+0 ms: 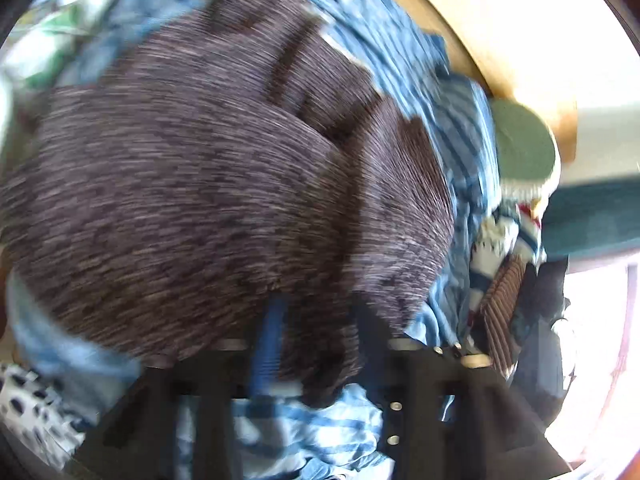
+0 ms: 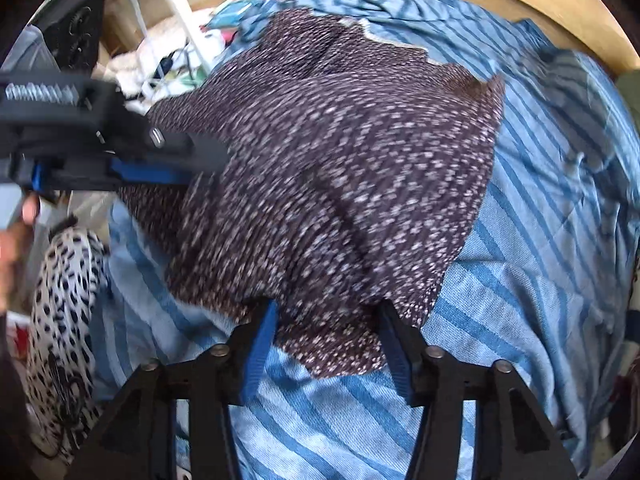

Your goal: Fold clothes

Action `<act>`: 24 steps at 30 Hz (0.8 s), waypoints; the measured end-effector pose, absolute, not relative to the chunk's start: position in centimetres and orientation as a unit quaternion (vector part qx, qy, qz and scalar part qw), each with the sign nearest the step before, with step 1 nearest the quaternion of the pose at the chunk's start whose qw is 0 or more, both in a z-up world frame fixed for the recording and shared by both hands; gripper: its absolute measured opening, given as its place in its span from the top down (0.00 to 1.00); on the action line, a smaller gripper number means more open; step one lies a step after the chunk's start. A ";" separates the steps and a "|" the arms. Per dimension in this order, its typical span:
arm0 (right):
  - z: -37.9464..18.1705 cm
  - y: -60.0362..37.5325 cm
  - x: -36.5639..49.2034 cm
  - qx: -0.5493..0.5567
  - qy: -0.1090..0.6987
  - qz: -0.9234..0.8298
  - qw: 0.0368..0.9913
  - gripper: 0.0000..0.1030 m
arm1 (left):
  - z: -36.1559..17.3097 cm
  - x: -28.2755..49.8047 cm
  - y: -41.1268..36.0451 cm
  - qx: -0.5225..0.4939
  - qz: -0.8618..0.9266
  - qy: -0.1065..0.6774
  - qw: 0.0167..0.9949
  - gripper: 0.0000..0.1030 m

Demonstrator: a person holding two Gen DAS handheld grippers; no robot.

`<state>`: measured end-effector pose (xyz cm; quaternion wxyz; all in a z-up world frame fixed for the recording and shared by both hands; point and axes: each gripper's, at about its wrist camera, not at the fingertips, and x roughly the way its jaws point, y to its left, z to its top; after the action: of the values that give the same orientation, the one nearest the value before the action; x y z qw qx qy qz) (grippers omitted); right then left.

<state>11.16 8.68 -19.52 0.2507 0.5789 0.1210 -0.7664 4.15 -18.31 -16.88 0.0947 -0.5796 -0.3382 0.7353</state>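
Dark purple fabric speckled with small white flecks, a garment (image 2: 340, 168), lies spread and rumpled over a blue-and-white striped cloth (image 2: 540, 208) that covers most of a pale wooden worktop (image 2: 560, 4).

Seen from the right wrist camera, the right claw (image 2: 328, 320) sits at the near edge of the speckled garment. Its two blue-padded fingers (image 2: 260, 344) stand wide apart, with the garment's hem lying between them; nothing is pinched.

In that same view the left claw (image 2: 192, 164) reaches in from the left side. Its black body and blue pad meet the garment's left edge, and the fabric appears gathered at its tip, so it looks closed on the cloth.

The left wrist camera is heavily blurred. The speckled garment (image 1: 224, 184) fills most of that view, and the left claw (image 1: 320, 320) is half buried in it; a blue finger (image 1: 272, 344) shows beneath the fabric.

A white cloth with black spots (image 2: 64, 300) lies at the left, just beside the striped cloth. A green cap-like item (image 1: 524, 140) rests near the worktop's far edge.
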 end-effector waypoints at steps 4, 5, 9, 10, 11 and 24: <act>-17.8 10.8 9.1 0.588 0.042 -0.770 0.245 0.45 | -16.4 7.4 -25.2 -0.514 0.742 -0.430 0.026 0.27; -17.1 11.4 8.4 0.588 0.017 -0.771 0.245 0.45 | -16.8 7.9 -26.6 -0.506 0.739 -0.445 0.007 0.27; -13.4 12.0 7.2 0.550 -0.005 -0.798 0.248 0.45 | -18.6 9.6 -31.9 -0.480 0.722 -0.493 -0.078 0.27; -12.8 11.7 7.0 0.543 -0.006 -0.800 0.254 0.45 | -19.4 9.5 -32.3 -0.482 0.715 -0.498 -0.092 0.27; -12.3 11.3 6.7 0.537 -0.007 -0.802 0.261 0.45 | -20.4 9.4 -32.5 -0.486 0.705 -0.507 -0.095 0.27; -18.4 7.3 4.2 0.601 -0.080 -0.737 0.301 0.45 | -21.0 8.0 -30.9 -0.435 0.729 -0.521 -0.088 0.89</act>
<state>4.23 7.28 -18.36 0.3006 0.6006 -0.0805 -0.7365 8.04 -30.93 -20.95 -0.0881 -0.4353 -0.5207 0.7291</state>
